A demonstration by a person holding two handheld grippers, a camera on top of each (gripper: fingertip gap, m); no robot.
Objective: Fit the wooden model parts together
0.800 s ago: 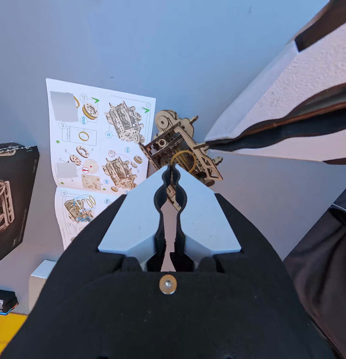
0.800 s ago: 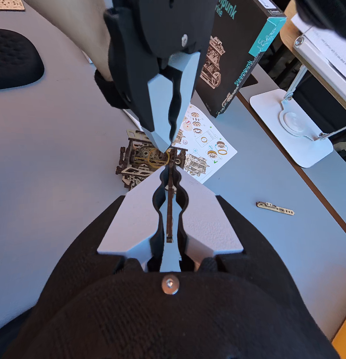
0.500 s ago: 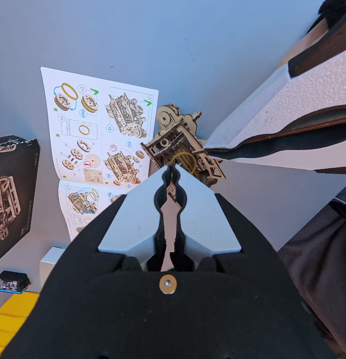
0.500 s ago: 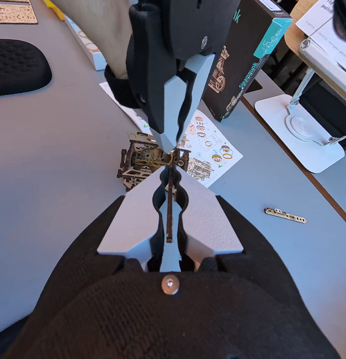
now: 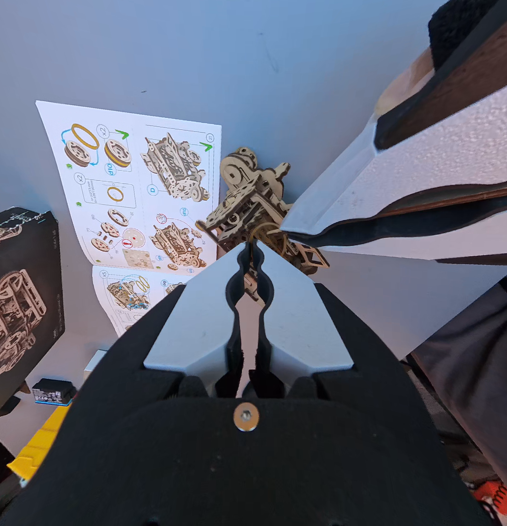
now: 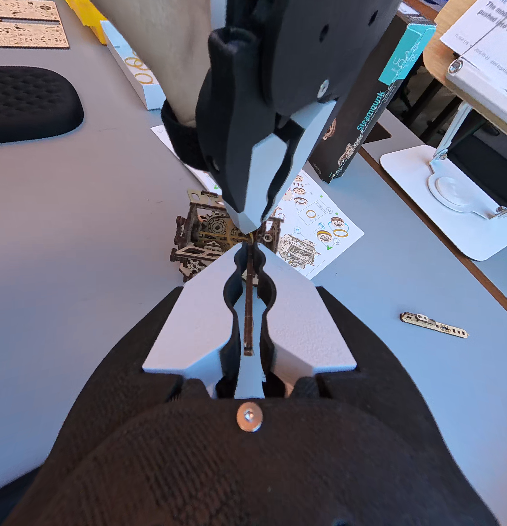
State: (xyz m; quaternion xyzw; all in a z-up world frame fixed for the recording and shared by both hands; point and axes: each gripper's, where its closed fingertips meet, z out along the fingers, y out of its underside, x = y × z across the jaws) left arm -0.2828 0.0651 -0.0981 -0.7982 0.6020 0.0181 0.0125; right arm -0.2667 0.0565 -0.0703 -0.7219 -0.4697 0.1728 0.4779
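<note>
**Both claws closed at the model**

Left wrist: left gripper [image 5: 251,244] pinched on a yellow rubber band [image 5: 265,231] at the wooden model [image 5: 255,210], which sits mid-bench beside the instruction sheet [image 5: 138,199].
Right wrist: right gripper [image 6: 249,247] clamps a thin dark wooden strip [image 6: 248,307] edge-on, tip at the model; loose wooden part [image 6: 434,325] near the bench's right edge

both wrist views close, facing opposite, sharing wooden model [image 5: 246,216]
</note>
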